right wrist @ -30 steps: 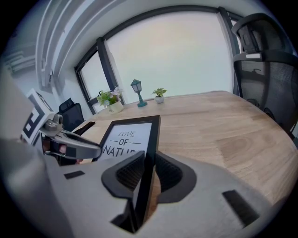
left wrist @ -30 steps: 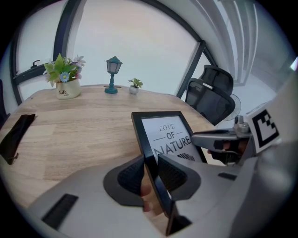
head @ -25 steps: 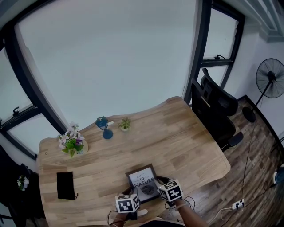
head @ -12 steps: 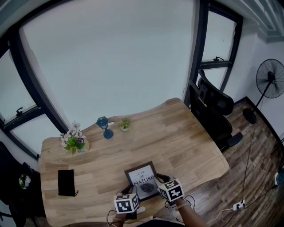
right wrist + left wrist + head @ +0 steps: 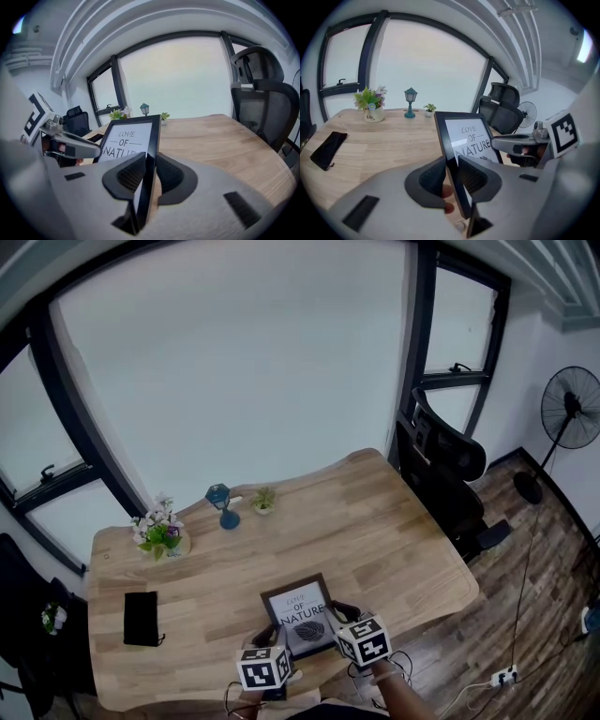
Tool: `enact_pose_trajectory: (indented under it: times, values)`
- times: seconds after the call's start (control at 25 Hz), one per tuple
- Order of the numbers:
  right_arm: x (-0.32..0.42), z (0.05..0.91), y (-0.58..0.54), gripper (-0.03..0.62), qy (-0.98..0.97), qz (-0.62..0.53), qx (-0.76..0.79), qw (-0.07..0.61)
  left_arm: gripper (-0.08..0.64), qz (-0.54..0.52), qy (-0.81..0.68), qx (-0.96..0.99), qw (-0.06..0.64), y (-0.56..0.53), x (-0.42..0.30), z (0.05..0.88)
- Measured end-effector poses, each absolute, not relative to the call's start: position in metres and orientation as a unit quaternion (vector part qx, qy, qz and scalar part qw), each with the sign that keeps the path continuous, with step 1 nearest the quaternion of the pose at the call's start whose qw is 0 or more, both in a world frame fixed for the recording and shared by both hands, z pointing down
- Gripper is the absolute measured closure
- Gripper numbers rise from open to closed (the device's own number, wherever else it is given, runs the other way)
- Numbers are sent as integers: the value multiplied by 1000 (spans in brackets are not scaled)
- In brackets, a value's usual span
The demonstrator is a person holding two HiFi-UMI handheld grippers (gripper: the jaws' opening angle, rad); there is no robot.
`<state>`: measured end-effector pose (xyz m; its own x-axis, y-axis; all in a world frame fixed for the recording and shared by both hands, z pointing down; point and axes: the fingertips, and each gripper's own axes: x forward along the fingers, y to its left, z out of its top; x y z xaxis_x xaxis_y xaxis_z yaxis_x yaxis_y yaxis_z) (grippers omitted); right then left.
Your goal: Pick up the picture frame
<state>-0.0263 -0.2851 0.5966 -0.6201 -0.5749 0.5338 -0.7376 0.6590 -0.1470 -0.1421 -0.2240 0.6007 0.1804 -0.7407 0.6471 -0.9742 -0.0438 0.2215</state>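
Observation:
A black picture frame (image 5: 300, 617) with a white print reading LOVE OF NATURE is held above the near edge of the wooden table (image 5: 375, 531), tilted up toward me. My left gripper (image 5: 451, 174) is shut on the picture frame (image 5: 465, 140) at its left edge. My right gripper (image 5: 149, 172) is shut on the picture frame (image 5: 131, 140) at its right edge. In the head view the left gripper (image 5: 271, 637) and right gripper (image 5: 339, 620) flank the frame's lower corners, their marker cubes facing up.
On the table stand a flower pot (image 5: 159, 536), a small blue lamp (image 5: 222, 506) and a tiny potted plant (image 5: 263, 502) near the window; a black pouch (image 5: 141, 618) lies at the left. A black office chair (image 5: 441, 474) stands at the right, a floor fan (image 5: 572, 404) beyond.
Both grippers have lifted the frame off the table and its top edge has tipped up; it sits a little higher and nearer to me than a second ago.

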Motion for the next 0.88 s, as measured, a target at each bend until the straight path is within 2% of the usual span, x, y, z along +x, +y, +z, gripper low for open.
enact_pose_trajectory:
  times: [0.88]
  values:
    - [0, 525, -242, 522, -900, 125, 385, 163, 488, 141, -641, 711, 252, -183, -117, 531]
